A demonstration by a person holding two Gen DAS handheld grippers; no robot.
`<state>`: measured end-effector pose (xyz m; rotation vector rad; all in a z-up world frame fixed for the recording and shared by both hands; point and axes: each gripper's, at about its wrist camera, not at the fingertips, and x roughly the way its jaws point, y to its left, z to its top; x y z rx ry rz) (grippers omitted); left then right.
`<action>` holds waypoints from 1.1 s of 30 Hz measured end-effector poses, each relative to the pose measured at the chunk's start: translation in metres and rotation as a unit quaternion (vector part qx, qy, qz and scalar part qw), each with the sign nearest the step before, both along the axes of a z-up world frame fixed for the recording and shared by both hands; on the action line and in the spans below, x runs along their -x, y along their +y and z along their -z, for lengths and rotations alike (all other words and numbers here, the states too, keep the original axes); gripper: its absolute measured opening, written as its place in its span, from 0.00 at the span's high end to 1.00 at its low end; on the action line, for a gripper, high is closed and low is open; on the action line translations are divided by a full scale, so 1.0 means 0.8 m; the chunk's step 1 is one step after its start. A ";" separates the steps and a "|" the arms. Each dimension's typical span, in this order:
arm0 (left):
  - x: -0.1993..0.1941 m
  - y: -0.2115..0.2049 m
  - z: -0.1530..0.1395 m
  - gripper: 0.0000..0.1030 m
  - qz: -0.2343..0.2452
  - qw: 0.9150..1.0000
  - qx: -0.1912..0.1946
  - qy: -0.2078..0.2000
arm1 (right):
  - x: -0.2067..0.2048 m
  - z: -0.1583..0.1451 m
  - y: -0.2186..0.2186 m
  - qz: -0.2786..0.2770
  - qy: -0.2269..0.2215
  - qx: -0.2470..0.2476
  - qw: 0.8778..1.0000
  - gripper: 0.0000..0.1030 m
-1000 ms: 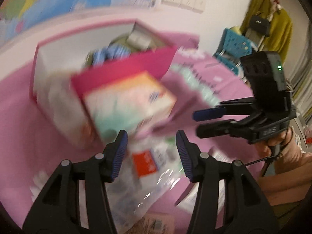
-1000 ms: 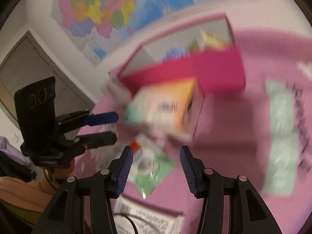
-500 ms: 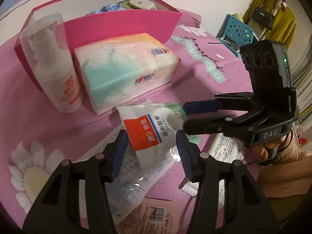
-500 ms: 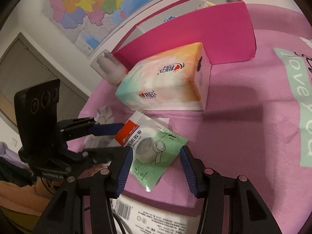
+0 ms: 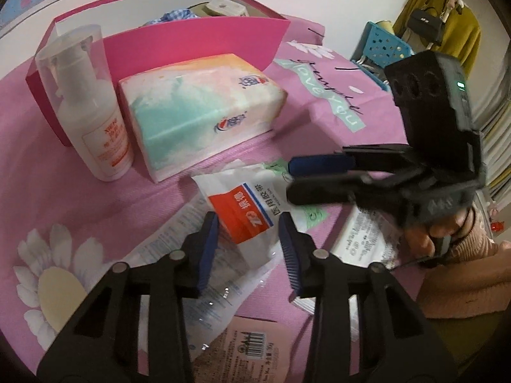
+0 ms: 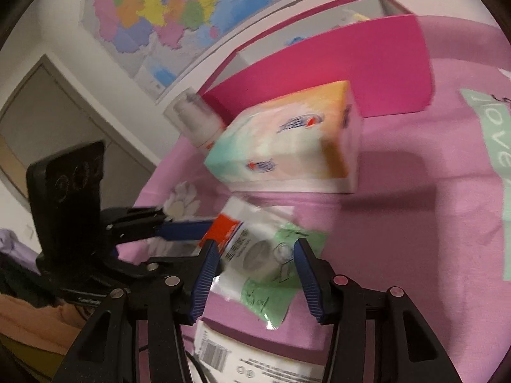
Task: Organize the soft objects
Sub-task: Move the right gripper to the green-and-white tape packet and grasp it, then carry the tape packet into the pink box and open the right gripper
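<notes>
The tape packet [image 5: 246, 210] lies flat on the pink tabletop [image 5: 28, 166], just in front of the tissue pack [image 5: 201, 108] & the pink box [image 5: 198, 41]. Its long side runs from the left gripper [image 5: 247, 242] to the right gripper [image 6: 255, 266]. Left jaws are closing w/ the red end between them, not pinched yet. Right jaws stand apart round the green end, not touching. Left is nearer. Open room lies to the right of the packet
</notes>
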<state>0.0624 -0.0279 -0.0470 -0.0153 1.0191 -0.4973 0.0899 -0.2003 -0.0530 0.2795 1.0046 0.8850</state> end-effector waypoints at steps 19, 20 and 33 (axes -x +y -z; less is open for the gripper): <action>0.027 -0.015 0.008 0.85 0.003 0.997 -0.051 -0.055 | 0.004 0.008 -0.019 -0.017 0.010 -0.021 1.000 0.43; 0.027 -0.015 0.008 0.85 0.004 0.997 -0.052 -0.054 | 0.003 0.010 -0.019 -0.016 0.018 -0.033 0.999 0.43; 0.017 -0.008 0.004 0.51 -0.013 0.999 -0.025 -0.035 | 0.014 -0.002 -0.009 -0.025 -0.033 -0.004 0.999 0.81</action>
